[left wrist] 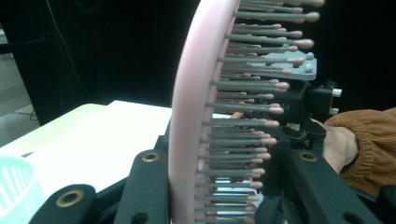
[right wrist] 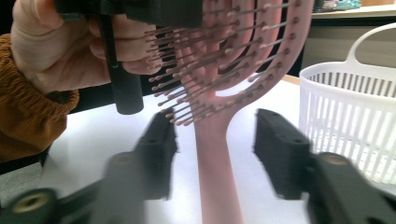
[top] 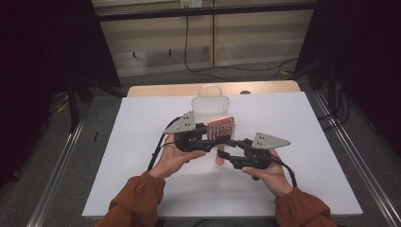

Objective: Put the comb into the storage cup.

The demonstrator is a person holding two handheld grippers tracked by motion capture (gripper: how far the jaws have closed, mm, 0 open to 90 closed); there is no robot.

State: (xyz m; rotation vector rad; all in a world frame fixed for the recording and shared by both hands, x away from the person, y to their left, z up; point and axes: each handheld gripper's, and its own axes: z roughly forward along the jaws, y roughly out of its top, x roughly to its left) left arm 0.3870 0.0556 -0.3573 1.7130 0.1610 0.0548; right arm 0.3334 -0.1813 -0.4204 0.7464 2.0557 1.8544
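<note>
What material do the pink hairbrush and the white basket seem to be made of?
Pink hairbrush: probably moulded plastic, smooth matte handle and vented head, thin dark bristles with rounded pink tips. White basket: likely thin translucent plastic, slightly glossy, with slotted walls and a moulded loop handle.

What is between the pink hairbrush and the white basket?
Nothing visible. The left tongs grip the hairbrush by its head right before the basket; the right tongs stand open around its handle.

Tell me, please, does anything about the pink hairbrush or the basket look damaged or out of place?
Nothing stands out. The pink hairbrush looks intact, its head clamped in the left claw and its handle between the right claw's open jaws. The basket stands upright behind.
</note>
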